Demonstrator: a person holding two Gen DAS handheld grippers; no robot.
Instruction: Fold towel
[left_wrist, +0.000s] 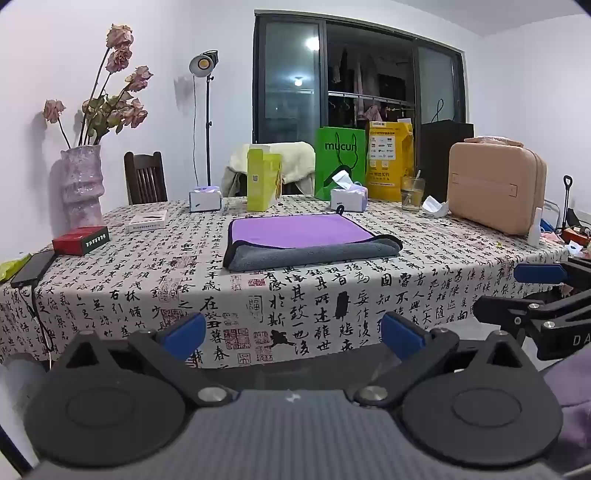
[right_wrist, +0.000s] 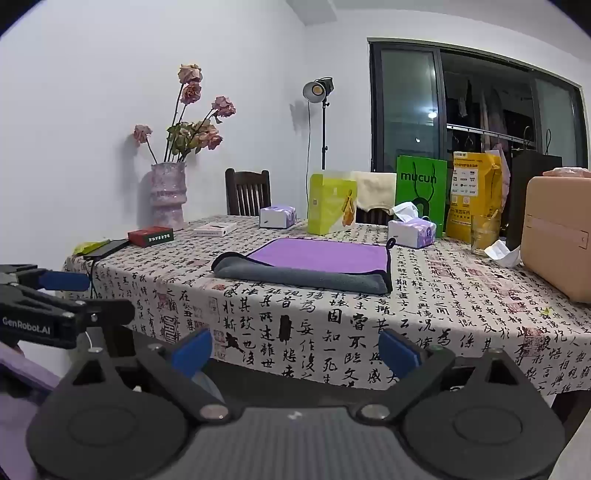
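A purple towel (left_wrist: 299, 230) with a grey underside and black trim lies on the table, its near edge folded over so the grey side (left_wrist: 314, 254) shows. It also shows in the right wrist view (right_wrist: 321, 254). My left gripper (left_wrist: 293, 334) is open and empty, held off the table's near edge, well short of the towel. My right gripper (right_wrist: 295, 350) is open and empty too, also in front of the table edge. Each gripper shows at the side of the other's view: the right one (left_wrist: 539, 291) and the left one (right_wrist: 55, 291).
The table (left_wrist: 332, 295) has a calligraphy-print cloth. Around the towel stand a vase of dried roses (left_wrist: 82, 184), a red box (left_wrist: 81, 240), a phone (left_wrist: 31, 267), tissue boxes (left_wrist: 349, 197), a yellow-green carton (left_wrist: 263, 177), bags (left_wrist: 340, 158), a glass (left_wrist: 412, 192) and a tan case (left_wrist: 495, 184).
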